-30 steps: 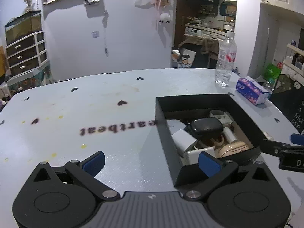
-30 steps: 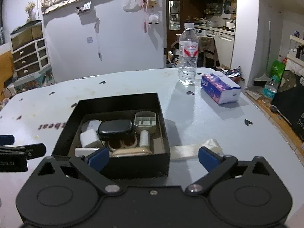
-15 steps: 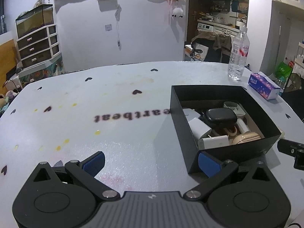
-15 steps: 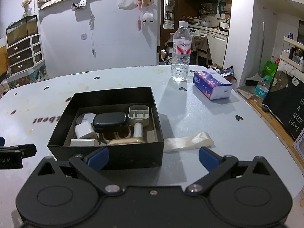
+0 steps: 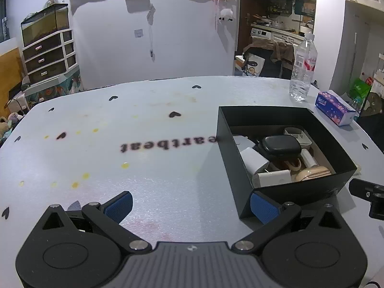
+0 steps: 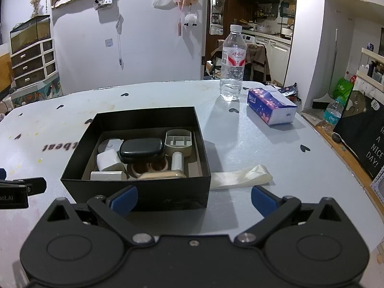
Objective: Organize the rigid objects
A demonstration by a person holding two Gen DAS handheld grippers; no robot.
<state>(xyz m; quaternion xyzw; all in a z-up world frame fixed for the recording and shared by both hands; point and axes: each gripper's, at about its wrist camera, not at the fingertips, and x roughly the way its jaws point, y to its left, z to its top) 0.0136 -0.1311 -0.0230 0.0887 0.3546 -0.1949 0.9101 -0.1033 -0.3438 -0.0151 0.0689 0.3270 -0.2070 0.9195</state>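
Note:
A black open box (image 6: 144,192) stands on the pale table (image 6: 252,148); in the left wrist view the box (image 5: 230,148) is at the right. Inside lie a black case (image 6: 141,149), a white charger (image 6: 109,160), a white block (image 6: 108,175), a beige tray (image 6: 178,141), a tape roll (image 6: 138,168) and a small white cylinder (image 6: 177,160). My right gripper (image 6: 193,198) is open and empty, just short of the box's near wall. My left gripper (image 5: 190,204) is open and empty over bare table, left of the box's near corner.
A water bottle (image 6: 233,62) and a purple tissue box (image 6: 271,106) stand behind the box to the right. A cream plastic strip (image 6: 242,176) lies on the table right of the box. The table edge runs along the right (image 6: 336,148).
Both grippers have drawn back and up from the box, which now sits farther off in both views. Both stay open and empty.

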